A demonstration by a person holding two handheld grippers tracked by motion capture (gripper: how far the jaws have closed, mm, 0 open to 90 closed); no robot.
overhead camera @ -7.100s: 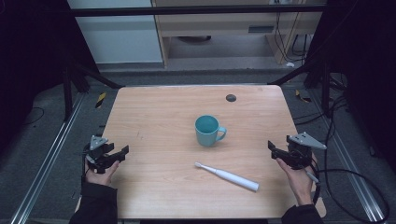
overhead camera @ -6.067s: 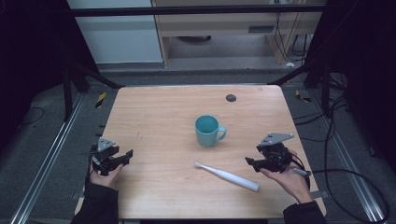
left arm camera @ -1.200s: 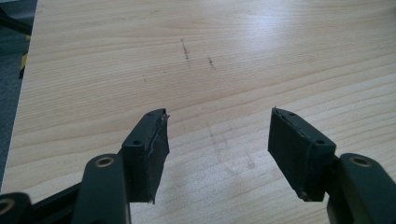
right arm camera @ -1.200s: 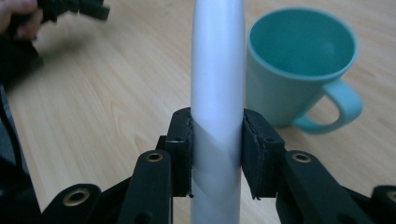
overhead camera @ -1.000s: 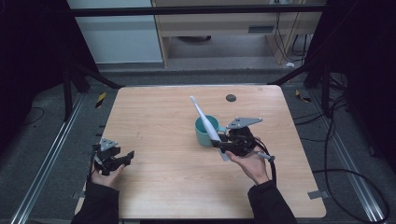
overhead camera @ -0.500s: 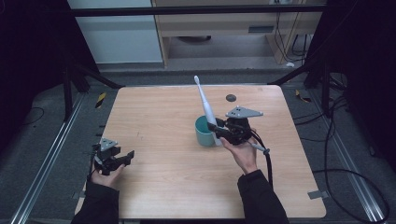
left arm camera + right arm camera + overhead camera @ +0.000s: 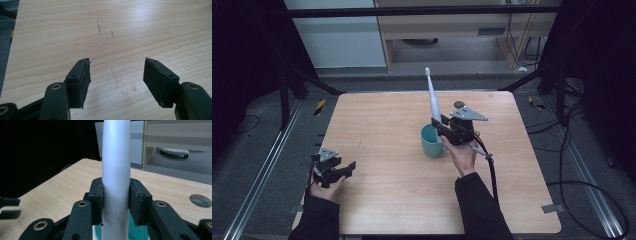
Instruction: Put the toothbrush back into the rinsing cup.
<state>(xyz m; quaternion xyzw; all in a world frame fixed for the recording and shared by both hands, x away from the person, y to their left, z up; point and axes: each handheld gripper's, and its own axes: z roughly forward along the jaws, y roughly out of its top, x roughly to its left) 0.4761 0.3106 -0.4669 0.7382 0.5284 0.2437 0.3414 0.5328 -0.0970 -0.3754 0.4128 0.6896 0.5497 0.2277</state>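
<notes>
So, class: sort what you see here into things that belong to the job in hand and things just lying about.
Job in hand:
- toothbrush, clamped upright in the right hand-held gripper
- teal mug, just below it

Lying about:
- dark round spot on the table
- left hand-held gripper, open at the table's edge

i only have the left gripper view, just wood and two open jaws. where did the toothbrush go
Observer: The right gripper holds the toothbrush upright, clamped on its handle.
Operator: near the cup?
Observer: Yes, its lower end hangs over the teal cup, mid-table.
Operator: and my gripper?
Observer: The left gripper sits at the table's near left edge, far from the cup.
</notes>
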